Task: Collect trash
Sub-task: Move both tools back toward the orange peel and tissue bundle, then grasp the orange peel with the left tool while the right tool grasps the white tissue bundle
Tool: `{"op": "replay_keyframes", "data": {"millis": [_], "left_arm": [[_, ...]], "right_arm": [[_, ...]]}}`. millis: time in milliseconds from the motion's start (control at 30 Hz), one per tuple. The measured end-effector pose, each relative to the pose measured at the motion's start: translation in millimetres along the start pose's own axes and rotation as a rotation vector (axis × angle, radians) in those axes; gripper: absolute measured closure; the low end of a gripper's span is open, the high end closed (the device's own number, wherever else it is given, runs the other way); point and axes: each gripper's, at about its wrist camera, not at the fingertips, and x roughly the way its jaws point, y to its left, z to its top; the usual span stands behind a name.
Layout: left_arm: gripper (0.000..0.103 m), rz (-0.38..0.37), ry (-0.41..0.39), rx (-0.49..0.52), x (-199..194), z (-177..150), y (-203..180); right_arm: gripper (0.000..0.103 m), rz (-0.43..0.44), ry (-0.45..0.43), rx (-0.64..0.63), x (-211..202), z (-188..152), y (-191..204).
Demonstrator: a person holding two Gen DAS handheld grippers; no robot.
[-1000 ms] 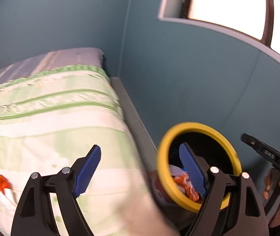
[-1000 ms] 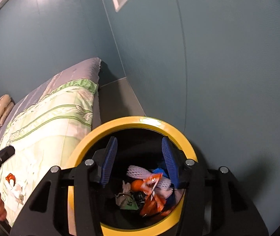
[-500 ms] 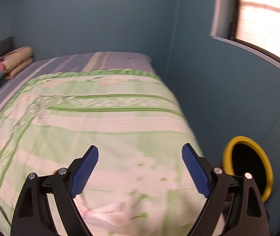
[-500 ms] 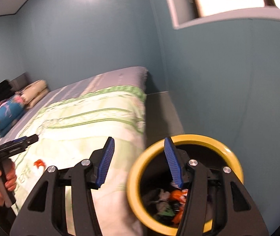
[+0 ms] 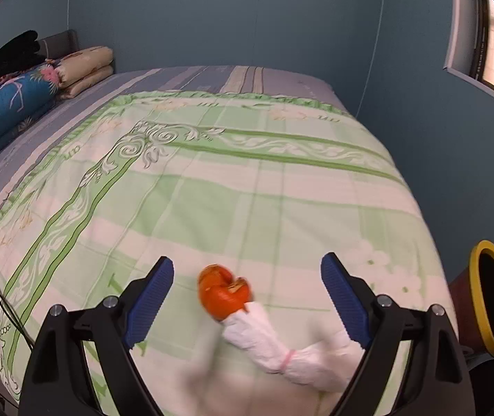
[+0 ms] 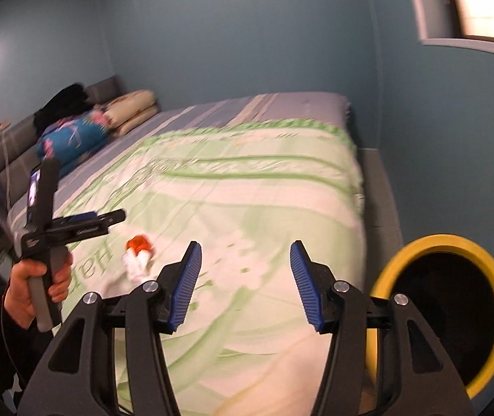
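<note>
Green bedspread point(image 5: 212, 190) bears orange peel point(image 5: 224, 293), white wrapper point(image 5: 264, 339); both tools spread, empty.

The left gripper point(image 5: 247, 298) has swung off the bin point(image 5: 493, 298), which is now far to its right, and over the bed point(image 5: 247, 180); orange peel point(image 5: 224, 294) and a white wrapper point(image 5: 264, 339) now lie between its open fingers. The right gripper point(image 6: 243, 284) has also left the bin, now at its right, with its fingers set wider.

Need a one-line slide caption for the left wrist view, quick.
Open left gripper over orange peel and white tissue on the green bedspread.
</note>
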Motion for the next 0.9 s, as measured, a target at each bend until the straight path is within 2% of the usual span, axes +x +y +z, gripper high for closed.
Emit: {"op": "replay_keyframes", "data": {"millis": [300, 600, 900], "left_arm": [[0.020, 0.039, 0.080, -0.029, 31.6, -19.8, 32.0], [0.020, 0.061, 0.153, -0.016, 62.4, -33.0, 36.1], [0.025, 0.069, 0.200, -0.017, 78.9, -33.3, 38.8]], "right_arm": [[0.053, 0.087, 0.109, -0.091, 55.3, -21.0, 51.8], [0.053, 0.139, 0.184, -0.181, 90.9, -41.1, 91.2], [0.053, 0.171, 0.235, -0.234, 123.0, -44.8, 114.1]]}}
